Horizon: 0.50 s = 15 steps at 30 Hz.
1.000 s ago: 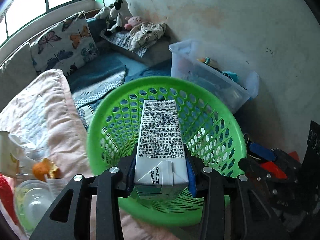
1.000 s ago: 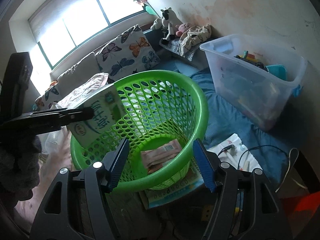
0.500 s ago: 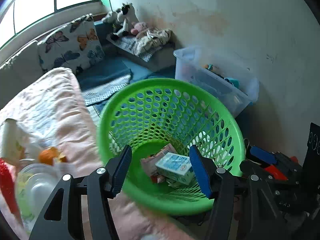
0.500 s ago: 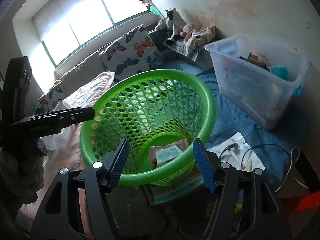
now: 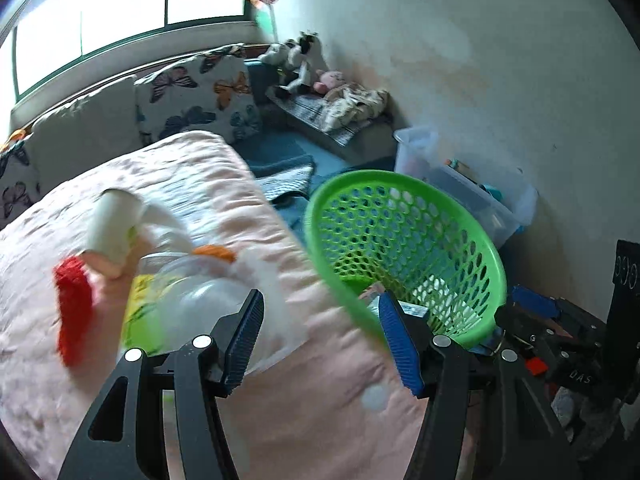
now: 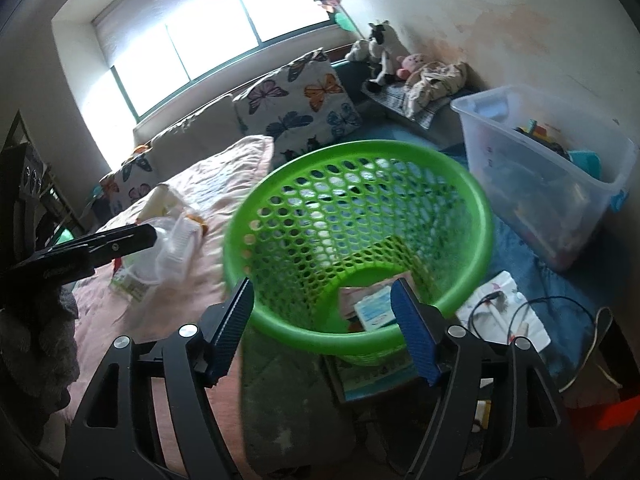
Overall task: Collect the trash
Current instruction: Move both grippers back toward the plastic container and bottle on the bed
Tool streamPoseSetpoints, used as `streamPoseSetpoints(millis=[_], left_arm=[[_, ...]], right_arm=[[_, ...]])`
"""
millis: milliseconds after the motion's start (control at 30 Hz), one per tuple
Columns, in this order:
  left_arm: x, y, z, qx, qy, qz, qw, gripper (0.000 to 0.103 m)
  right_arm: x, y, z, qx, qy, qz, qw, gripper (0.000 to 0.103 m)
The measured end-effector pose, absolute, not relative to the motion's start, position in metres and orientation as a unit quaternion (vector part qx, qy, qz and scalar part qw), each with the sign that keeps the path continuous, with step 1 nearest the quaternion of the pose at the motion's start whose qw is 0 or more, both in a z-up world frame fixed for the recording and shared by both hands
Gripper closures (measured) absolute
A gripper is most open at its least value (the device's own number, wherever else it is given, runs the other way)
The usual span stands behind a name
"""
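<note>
A green mesh basket [image 6: 360,176] stands on the floor beside the bed; it also shows in the left wrist view [image 5: 404,200]. Inside lie a milk carton [image 6: 376,306] and a pink wrapper [image 6: 362,290]. My left gripper [image 5: 320,340] is open and empty over the pink blanket, between the basket and a pile of trash: a clear plastic container [image 5: 192,296], a paper cup [image 5: 114,224], orange peel [image 5: 214,251] and a red thing [image 5: 72,308]. My right gripper [image 6: 322,328] is open and empty at the basket's near rim. The left gripper's arm [image 6: 80,250] shows at the left.
A pink blanket [image 5: 192,184] covers the bed. Butterfly pillows [image 6: 296,108] and stuffed toys [image 6: 380,52] lie at the back. A clear storage bin [image 6: 560,184] stands right of the basket. Cables and papers [image 6: 504,312] lie on the floor.
My left gripper opened and dropped the milk carton into the basket, then swung left toward the trash pile on the blanket. My right gripper stayed open near the basket.
</note>
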<state>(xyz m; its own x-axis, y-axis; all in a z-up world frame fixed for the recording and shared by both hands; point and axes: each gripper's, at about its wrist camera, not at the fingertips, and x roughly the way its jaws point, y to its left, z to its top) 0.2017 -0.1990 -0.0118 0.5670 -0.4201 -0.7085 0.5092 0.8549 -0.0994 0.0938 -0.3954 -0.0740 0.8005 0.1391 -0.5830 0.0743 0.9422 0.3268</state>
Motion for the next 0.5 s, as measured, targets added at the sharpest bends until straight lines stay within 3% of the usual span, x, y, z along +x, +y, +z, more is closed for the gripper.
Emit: streamPoseSetpoints(millis=[500], left_arm=[[0.192,-0.078,-0.014,-0.017,0.384,-0.174,0.907,0.045]], right_arm=[[0.117,-0.317,-0.056,0.131,0.316,0.095,0.935,0.026]])
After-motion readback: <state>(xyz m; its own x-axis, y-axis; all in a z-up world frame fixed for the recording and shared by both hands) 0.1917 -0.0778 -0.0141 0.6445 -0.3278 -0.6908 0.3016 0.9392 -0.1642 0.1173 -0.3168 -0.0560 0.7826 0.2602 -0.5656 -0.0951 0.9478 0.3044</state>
